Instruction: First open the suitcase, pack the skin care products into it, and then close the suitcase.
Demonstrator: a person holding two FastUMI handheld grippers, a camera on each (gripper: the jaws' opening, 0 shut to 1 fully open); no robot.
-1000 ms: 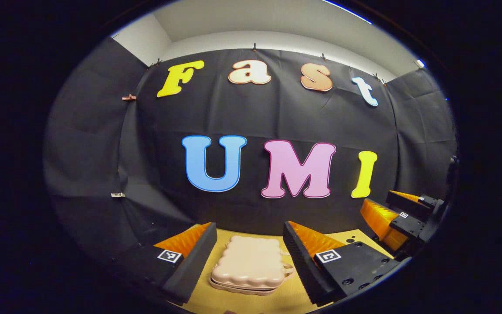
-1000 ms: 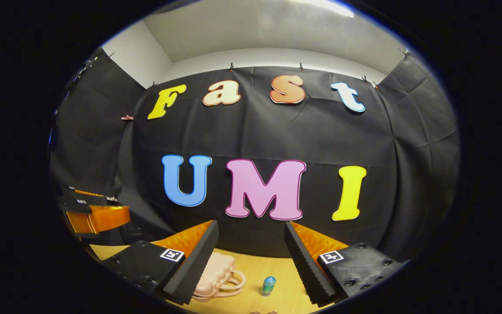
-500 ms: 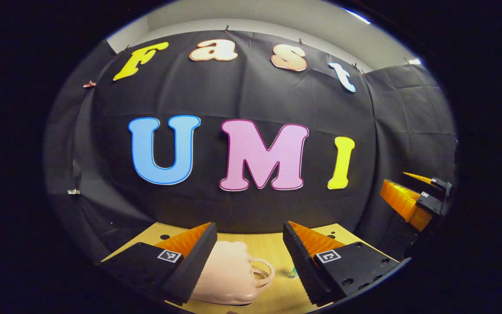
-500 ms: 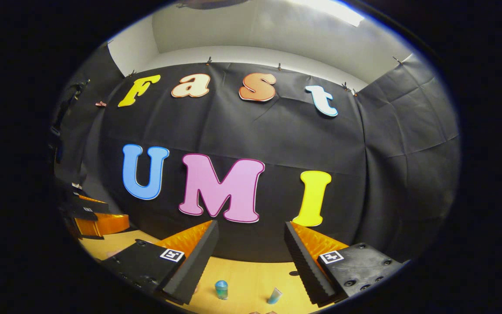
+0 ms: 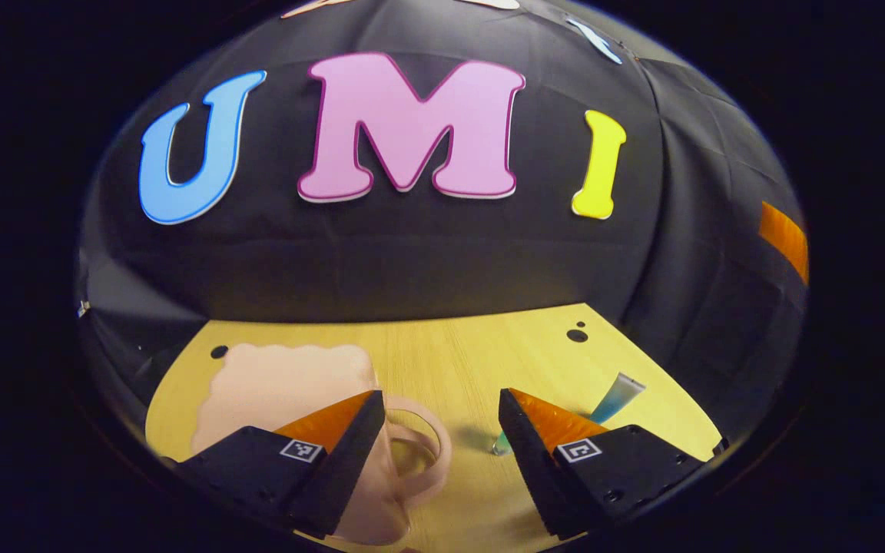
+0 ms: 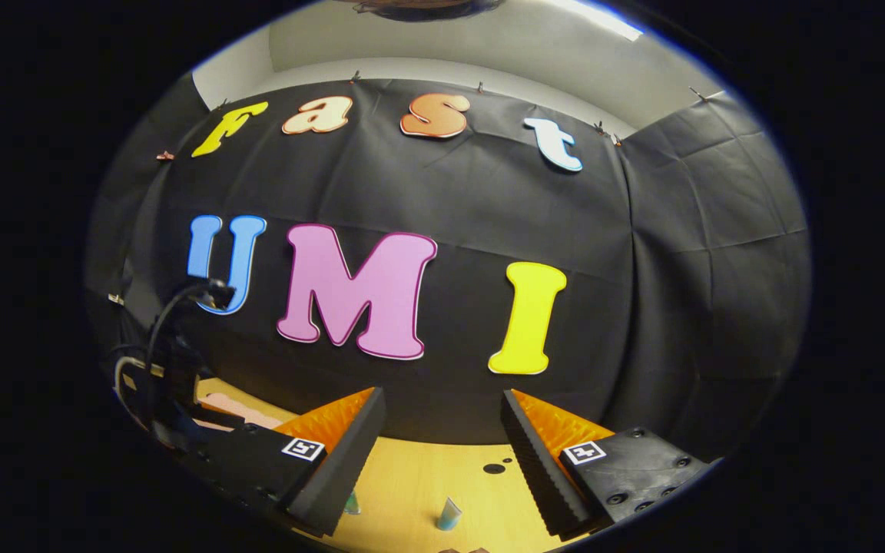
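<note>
The left gripper (image 5: 440,399) is held with its jaws wide apart and nothing between them, above the near part of the wooden table (image 5: 442,353). Just beyond and below its left finger, a pale pink suitcase (image 5: 281,384) is seen lying flat and closed toward the table's left edge, its looped handle (image 5: 423,453) reaching into the gap between the fingers without being touched. Close to the right finger, a tube with a blue-green tint (image 5: 615,395) is seen lying on its side toward the table's right edge, well apart from the suitcase. Two small dark holes (image 5: 577,335) are seen farther off, near the far edge of the table.

The right gripper (image 6: 442,403) is likewise held wide open and empty above the table. Beneath its fingers, near the front edge, a small blue-green tube (image 6: 449,514) is seen standing, and a second small bottle (image 6: 351,503) is partly hidden by the left finger. At the left of the right gripper view, the other gripper's dark body and cable (image 6: 170,361) are seen above a strip of the pink suitcase.
</note>
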